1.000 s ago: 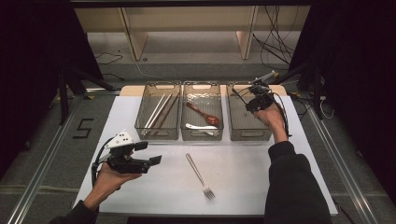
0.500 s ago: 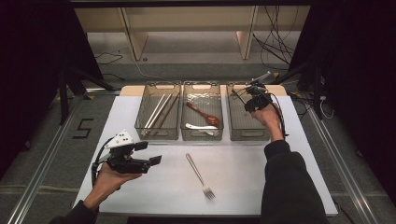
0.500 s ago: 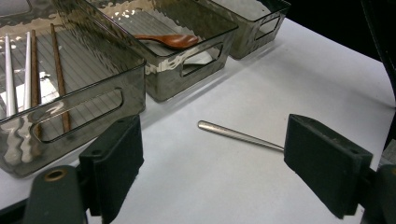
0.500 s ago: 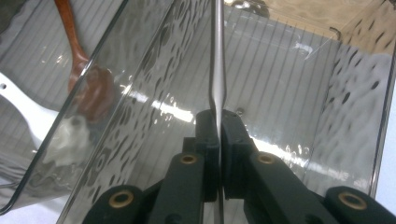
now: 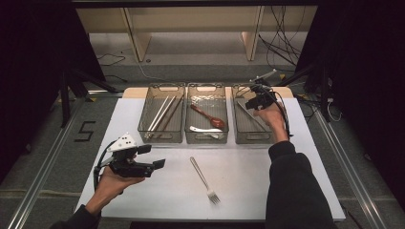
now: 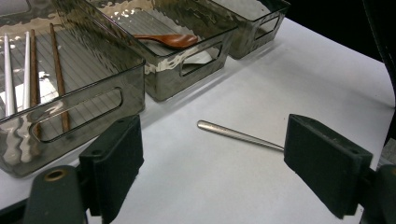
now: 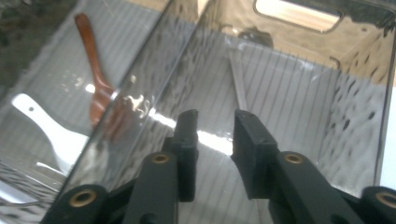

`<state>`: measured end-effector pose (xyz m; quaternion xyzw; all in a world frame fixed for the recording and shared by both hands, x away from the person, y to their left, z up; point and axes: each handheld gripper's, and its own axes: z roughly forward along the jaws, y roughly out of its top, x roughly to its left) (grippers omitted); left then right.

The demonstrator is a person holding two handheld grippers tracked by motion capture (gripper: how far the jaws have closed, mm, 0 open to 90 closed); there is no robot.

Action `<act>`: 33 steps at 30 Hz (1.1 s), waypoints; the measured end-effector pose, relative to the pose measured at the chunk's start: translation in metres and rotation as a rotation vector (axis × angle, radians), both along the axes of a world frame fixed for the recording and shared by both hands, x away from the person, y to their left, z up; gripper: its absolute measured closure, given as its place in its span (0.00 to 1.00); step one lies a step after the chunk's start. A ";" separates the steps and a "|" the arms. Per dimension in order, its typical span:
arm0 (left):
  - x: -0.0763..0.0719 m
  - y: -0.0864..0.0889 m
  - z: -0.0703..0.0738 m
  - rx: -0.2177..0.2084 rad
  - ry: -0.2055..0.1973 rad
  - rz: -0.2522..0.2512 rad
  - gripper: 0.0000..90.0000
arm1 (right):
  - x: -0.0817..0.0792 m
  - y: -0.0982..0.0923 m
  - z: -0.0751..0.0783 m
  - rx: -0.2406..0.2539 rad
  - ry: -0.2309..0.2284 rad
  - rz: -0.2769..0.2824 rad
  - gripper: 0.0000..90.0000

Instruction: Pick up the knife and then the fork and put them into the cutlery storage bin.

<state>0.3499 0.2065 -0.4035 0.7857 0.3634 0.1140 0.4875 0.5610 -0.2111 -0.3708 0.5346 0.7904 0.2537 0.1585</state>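
My right gripper [image 5: 253, 101] hovers over the right bin [image 5: 253, 140]. Its jaws have just been opening and stand a little apart with nothing between them [image 7: 215, 119]. A thin metal utensil [image 7: 239, 88] lies on the bin floor below them. My left gripper [image 5: 152, 156] rests low over the white table near its front left, open wide and empty [image 6: 215, 135]. Just beyond its jaws lies the handle of a metal fork [image 6: 233, 134]. The fork [image 5: 203, 174] sits on the table in front of the middle bin [image 5: 206, 87].
The left bin [image 5: 161, 140] holds white and brown chopsticks [image 5: 160, 114]. A brown spoon [image 5: 206, 114] and a white spoon [image 5: 205, 130] lie in the middle bin. Cables hang behind the table at the back right.
My right hand has edged slightly left over the right bin. The left hand and the fork have not moved.
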 end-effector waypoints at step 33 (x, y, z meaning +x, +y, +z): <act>0.000 -0.001 0.000 0.001 0.000 0.002 0.21 | -0.070 0.025 0.019 0.089 -0.037 0.193 0.34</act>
